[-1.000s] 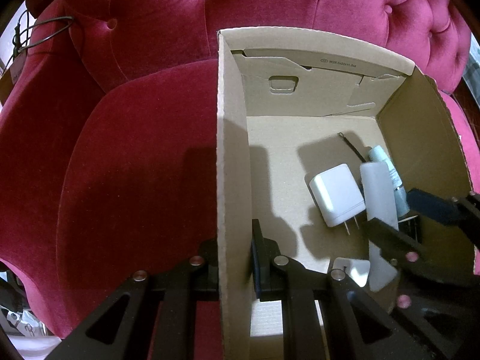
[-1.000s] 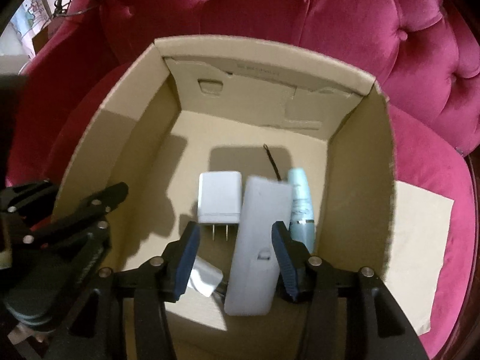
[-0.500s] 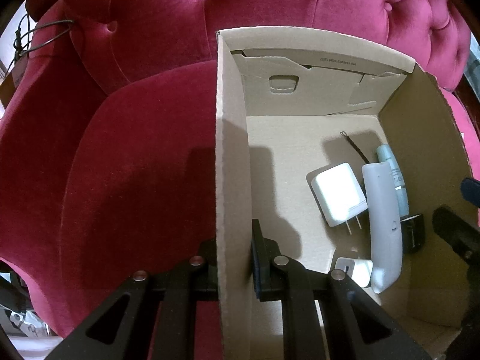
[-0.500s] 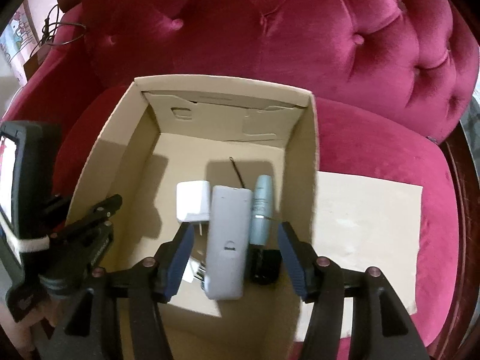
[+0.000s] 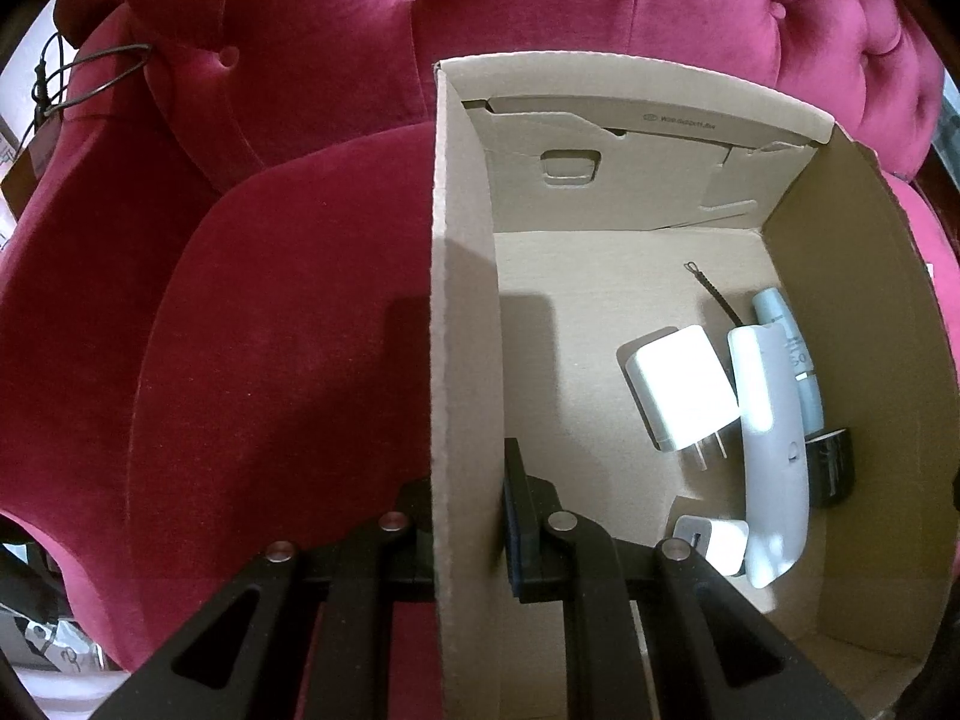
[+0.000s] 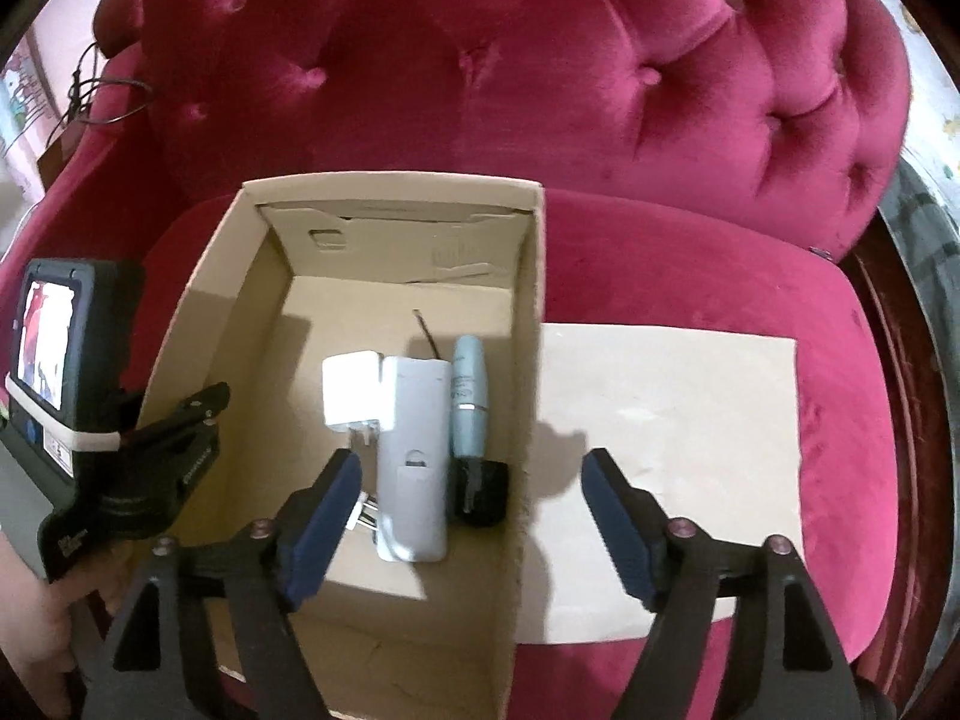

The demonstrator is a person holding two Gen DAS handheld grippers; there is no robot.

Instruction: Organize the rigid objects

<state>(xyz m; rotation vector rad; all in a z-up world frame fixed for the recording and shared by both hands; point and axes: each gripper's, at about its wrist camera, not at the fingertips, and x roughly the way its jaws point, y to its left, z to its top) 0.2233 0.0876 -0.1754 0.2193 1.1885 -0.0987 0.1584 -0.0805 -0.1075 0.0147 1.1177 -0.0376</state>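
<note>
An open cardboard box [image 6: 528,276] stands on a red velvet sofa seat. Inside lie a grey remote [image 6: 415,450] [image 5: 771,456], a white charger [image 6: 351,387] [image 5: 681,387], a light blue tube [image 6: 469,396] [image 5: 792,348], a small black object [image 6: 479,489] [image 5: 831,465], a small white plug [image 5: 714,543] and a thin black wire [image 5: 711,291]. My left gripper [image 5: 468,522] is shut on the box's left wall [image 5: 465,360]. My right gripper [image 6: 471,531] is open and empty, raised above the box's near right side.
A flat cardboard sheet [image 6: 672,420] lies on the seat right of the box. The tufted sofa back [image 6: 540,72] rises behind. A cable [image 5: 90,78] hangs at the sofa's left arm.
My right gripper let go of the grey remote, which now lies in the box, and pulled up and back with its jaws wide. The left gripper kept its hold on the wall.
</note>
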